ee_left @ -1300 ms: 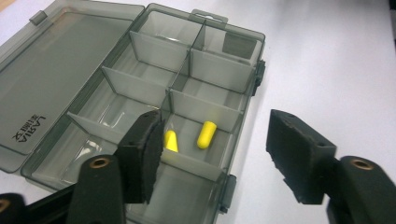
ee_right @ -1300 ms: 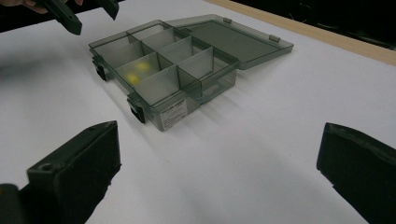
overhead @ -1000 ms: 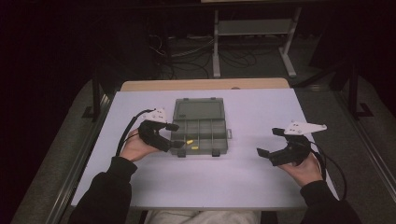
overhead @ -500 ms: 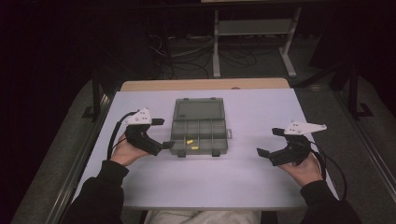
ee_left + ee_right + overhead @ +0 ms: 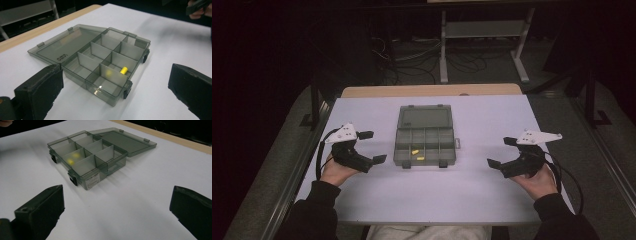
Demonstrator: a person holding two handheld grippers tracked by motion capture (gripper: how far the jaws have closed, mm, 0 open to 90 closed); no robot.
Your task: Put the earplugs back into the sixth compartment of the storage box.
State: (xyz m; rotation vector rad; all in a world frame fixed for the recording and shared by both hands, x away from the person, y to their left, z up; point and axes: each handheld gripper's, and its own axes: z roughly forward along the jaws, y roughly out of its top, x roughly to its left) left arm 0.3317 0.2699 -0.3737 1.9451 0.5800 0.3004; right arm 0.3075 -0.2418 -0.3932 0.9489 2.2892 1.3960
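While the compartment box [image 5: 426, 135] lies open on the counter [image 5: 472, 195], the left gripper [image 5: 373, 146] and right gripper [image 5: 499, 152] flank it, jaws spread, empty.

The box [image 5: 100, 62] bears small embossed lettering on its open lid [image 5: 61, 58] and a white label [image 5: 92, 180] on one end wall; both are too small to read.

Box [image 5: 424, 135] mid-table [image 5: 472, 200], btwn left gripper [image 5: 373, 146] & right gripper [image 5: 499, 152].
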